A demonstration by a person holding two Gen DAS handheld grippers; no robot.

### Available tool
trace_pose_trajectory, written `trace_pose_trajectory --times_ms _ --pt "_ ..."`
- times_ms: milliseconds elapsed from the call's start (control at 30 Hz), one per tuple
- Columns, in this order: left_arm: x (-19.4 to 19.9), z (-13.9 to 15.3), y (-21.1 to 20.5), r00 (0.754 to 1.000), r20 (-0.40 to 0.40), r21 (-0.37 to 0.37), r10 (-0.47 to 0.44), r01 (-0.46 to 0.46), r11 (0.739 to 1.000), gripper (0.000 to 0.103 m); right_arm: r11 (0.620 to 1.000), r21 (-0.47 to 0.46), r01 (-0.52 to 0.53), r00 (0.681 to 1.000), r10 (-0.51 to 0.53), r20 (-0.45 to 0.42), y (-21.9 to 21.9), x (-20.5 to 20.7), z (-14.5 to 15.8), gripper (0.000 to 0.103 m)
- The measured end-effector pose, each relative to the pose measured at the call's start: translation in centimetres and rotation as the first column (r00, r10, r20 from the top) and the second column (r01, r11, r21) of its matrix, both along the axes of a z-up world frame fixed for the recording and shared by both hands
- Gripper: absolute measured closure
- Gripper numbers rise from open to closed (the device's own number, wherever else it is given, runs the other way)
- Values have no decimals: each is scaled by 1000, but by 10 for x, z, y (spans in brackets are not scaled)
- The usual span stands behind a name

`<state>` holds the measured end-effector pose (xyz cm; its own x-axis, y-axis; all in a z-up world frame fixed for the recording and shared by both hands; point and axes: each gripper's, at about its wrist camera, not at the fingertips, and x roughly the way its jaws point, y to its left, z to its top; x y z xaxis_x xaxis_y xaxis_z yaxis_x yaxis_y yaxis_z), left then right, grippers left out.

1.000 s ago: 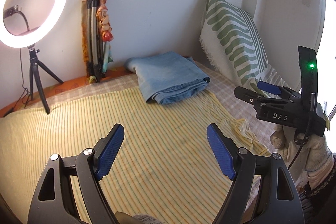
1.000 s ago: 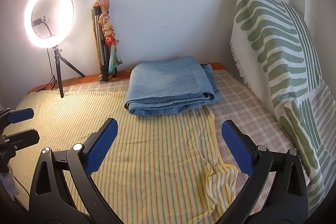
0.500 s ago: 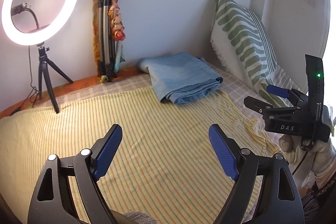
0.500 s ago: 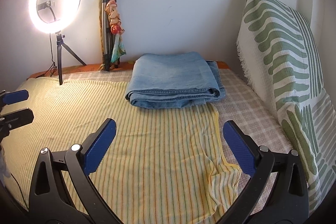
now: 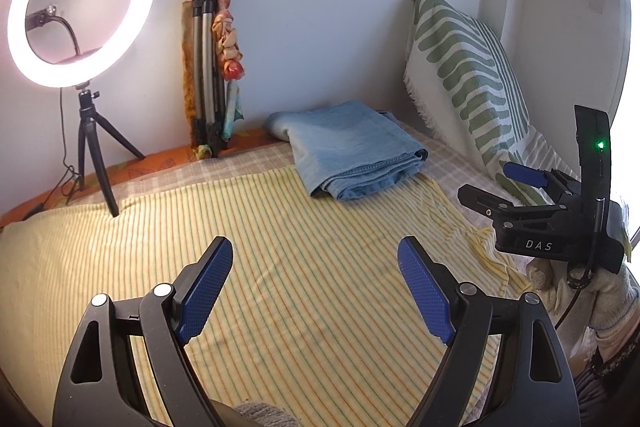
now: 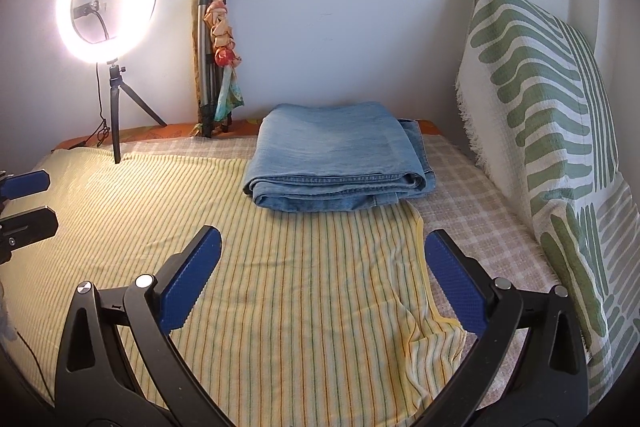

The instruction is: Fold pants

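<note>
Light blue denim pants [image 5: 352,151] lie folded into a neat stack at the far side of the bed, near the wall; they also show in the right wrist view [image 6: 336,159]. My left gripper [image 5: 316,287] is open and empty, well short of the pants over the yellow striped sheet [image 5: 240,247]. My right gripper [image 6: 320,283] is open and empty, also well short of the pants. The right gripper shows at the right edge of the left wrist view [image 5: 492,187]; the left gripper's fingertips [image 6: 28,183] show at the left edge of the right wrist view.
A lit ring light on a small tripod [image 5: 80,11] stands at the back left. A folded tripod with cloth [image 5: 212,75] leans on the wall. A green-patterned pillow [image 6: 540,99] stands along the right side. The sheet's corner [image 6: 432,331] is rumpled.
Both grippers have drifted slightly, shifting the views a little; the pants lie still and both grippers stay open.
</note>
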<state>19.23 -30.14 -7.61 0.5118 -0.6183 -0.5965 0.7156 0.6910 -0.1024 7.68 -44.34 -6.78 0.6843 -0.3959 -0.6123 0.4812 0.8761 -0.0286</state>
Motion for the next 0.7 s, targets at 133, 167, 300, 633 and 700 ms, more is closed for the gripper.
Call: trace_pose_trajectory --times_ms 133,167,300,633,700 --pt "0 0 0 1000 2 4 0 0 1000 18 1000 1 -2 1000 2 -1 1 1 -1 0" --pt "0 0 0 1000 1 7 -2 2 1000 18 1000 1 -2 1000 2 -1 2 1 -1 0" --pt "-1 0 -1 1000 5 14 -5 5 1000 18 1000 0 -3 1000 3 -2 2 1 -1 0" --pt "-1 1 0 1000 4 13 -18 18 1000 18 1000 0 -6 1000 6 -2 3 2 -1 0" --pt "-2 1 0 1000 5 14 -19 19 1000 18 1000 2 -5 1000 5 -2 3 2 -1 0"
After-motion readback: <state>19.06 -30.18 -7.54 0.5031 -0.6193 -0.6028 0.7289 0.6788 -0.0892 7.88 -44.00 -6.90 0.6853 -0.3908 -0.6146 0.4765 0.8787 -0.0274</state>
